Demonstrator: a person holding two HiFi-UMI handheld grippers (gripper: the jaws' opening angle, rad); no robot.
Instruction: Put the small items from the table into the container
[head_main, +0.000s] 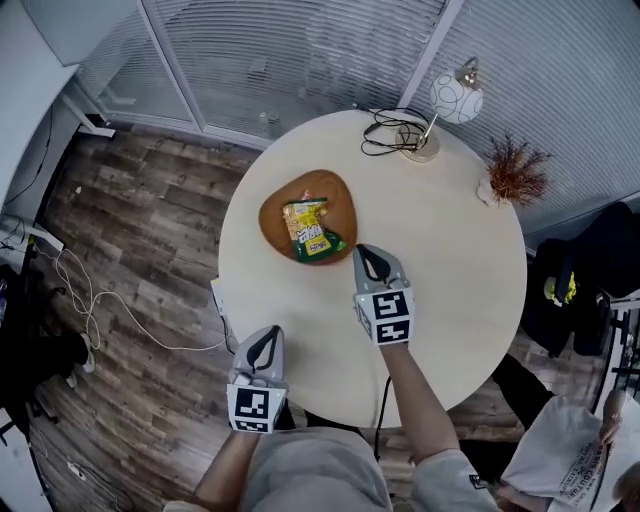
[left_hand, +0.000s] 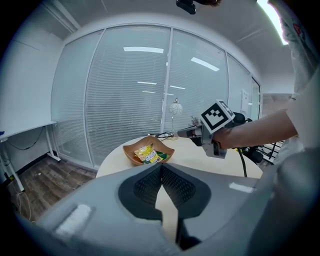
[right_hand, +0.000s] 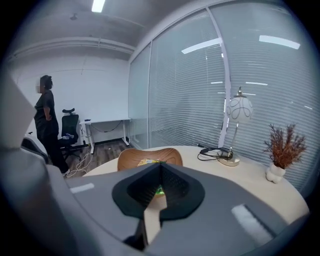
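Note:
A wooden bowl (head_main: 274, 214) sits on the round pale table (head_main: 450, 260) and holds yellow and green snack packets (head_main: 310, 229). My right gripper (head_main: 366, 255) is shut with nothing in it, its tips just right of the bowl's near edge and above the tabletop. My left gripper (head_main: 263, 340) is shut and empty too, hanging at the table's near left edge. The left gripper view has the bowl (left_hand: 131, 151), the packets (left_hand: 149, 154) and the right gripper (left_hand: 192, 133) ahead of it. In the right gripper view the bowl (right_hand: 131, 156) lies straight beyond the closed jaws.
A globe lamp (head_main: 455, 98) with a coiled black cable (head_main: 392, 131) stands at the table's far side, a small vase of dried twigs (head_main: 513, 170) to its right. A person (right_hand: 47, 125) stands by a desk and office chair across the room. Glass walls with blinds surround the table.

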